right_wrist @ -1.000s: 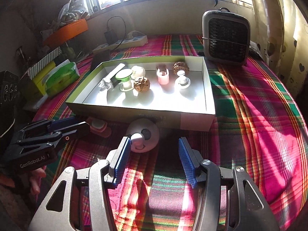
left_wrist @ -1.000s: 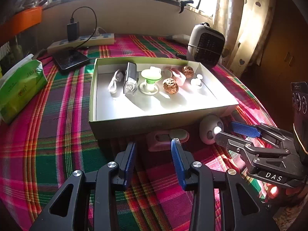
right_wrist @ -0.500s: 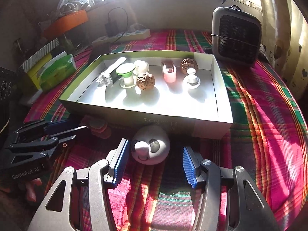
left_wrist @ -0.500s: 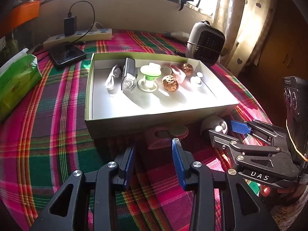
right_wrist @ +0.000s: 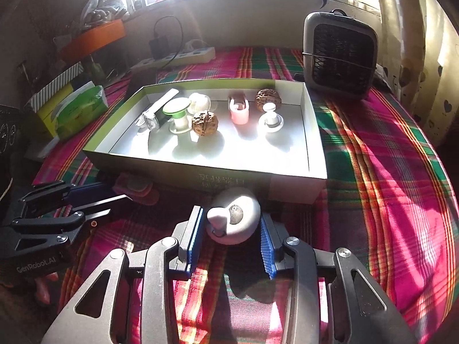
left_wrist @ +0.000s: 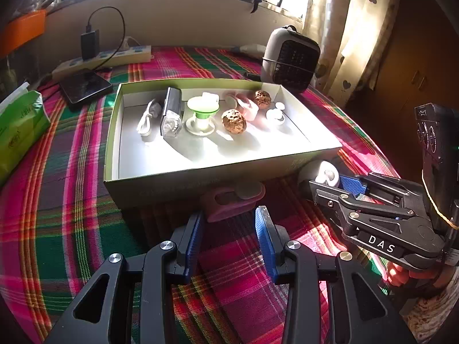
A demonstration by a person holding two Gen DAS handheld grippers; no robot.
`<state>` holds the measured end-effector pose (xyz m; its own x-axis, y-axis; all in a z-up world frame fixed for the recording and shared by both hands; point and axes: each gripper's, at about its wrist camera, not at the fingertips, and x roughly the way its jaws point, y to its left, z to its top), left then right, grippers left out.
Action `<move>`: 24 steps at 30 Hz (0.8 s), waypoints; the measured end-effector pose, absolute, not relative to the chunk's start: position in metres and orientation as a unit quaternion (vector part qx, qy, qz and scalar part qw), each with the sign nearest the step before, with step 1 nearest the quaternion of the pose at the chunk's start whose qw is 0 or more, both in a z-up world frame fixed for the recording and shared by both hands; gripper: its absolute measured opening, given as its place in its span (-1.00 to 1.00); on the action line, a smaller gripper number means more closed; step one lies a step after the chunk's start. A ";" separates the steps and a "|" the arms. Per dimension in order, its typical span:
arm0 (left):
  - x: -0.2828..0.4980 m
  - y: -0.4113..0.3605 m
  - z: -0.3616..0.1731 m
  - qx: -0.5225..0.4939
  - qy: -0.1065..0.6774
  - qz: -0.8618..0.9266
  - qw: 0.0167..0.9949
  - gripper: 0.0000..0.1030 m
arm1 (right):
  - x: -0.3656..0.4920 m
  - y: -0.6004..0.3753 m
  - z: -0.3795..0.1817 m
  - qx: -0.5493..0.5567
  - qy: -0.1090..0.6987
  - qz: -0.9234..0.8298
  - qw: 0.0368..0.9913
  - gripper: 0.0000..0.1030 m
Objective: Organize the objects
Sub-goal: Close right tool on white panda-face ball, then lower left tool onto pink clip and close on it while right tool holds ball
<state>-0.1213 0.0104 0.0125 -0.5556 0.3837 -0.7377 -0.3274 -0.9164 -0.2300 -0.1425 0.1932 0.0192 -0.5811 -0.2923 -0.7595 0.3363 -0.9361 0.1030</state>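
Moved: right gripper (right_wrist: 231, 239) jaws closing, now pinching white round gadget (right_wrist: 235, 219).
Left gripper (left_wrist: 228, 239): gaping, empty.
Blocking: box (right_wrist: 258, 183) at twelve o'clock.

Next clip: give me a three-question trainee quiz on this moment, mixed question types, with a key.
1. True or false: the right gripper has its pads around the white round gadget in front of the box.
2. How many walnuts lie in the box? A) one B) two C) four
3. Fill in: the pink item just ahead of the left gripper lies ____ the box.

Key
1. True; the jaws have just been closing, with the gadget between them.
2. B: a walnut near the middle, another walnut at the back.
3. Outside, against its front wall.
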 end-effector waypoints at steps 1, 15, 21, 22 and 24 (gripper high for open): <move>-0.120 0.012 0.013 -0.426 -0.030 0.881 0.204 -0.32 | -0.142 0.195 0.019 0.422 0.025 -0.889 0.175 -0.41; -0.106 0.044 0.015 -0.430 -0.013 0.864 0.261 -0.32 | -0.139 0.215 0.020 0.422 0.006 -0.892 0.162 -0.44; -0.106 0.041 0.023 -0.415 -0.001 0.877 0.242 -0.32 | -0.139 0.220 0.020 0.423 0.004 -0.891 0.164 -0.44; -0.108 0.039 0.024 -0.414 -0.001 0.879 0.236 -0.32 | -0.139 0.221 0.019 0.424 0.004 -0.891 0.165 -0.44; -0.112 0.035 0.024 -0.415 0.000 0.882 0.224 -0.32 | -0.138 0.222 0.019 0.424 0.004 -0.890 0.166 -0.44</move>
